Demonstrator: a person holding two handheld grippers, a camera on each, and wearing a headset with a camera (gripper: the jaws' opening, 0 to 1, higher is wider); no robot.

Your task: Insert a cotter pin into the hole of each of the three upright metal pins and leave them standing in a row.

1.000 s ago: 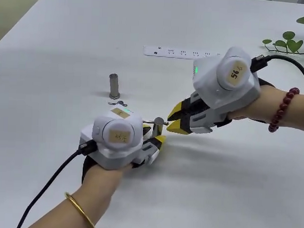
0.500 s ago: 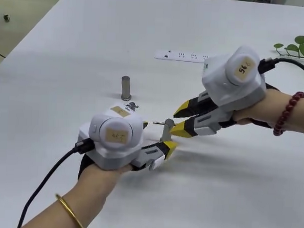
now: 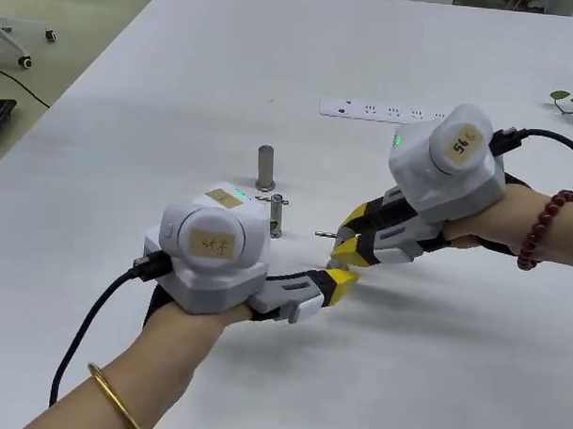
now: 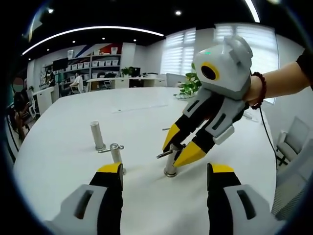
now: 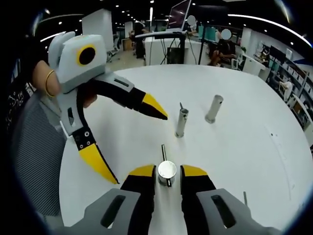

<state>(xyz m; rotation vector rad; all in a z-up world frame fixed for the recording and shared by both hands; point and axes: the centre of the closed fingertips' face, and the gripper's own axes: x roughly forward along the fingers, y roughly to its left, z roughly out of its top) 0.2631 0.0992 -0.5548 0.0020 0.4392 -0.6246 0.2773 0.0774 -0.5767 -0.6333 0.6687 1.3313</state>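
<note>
With right gripper (image 3: 343,237) fingers closed on the metal pin (image 5: 167,170) at bottom centre, cotter pin (image 5: 163,151) through it, and left gripper (image 4: 166,169) fingers spread wide, slide upright along the counter (image 5: 244,156) into line with the middle pin (image 5: 182,122) and far pin (image 5: 214,108), upper right. Release gently.

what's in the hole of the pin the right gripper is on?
A cotter pin passes through the metal pin, an end showing on each side. The hole itself is hidden beneath the pin's top, between the right gripper's jaws.
</note>
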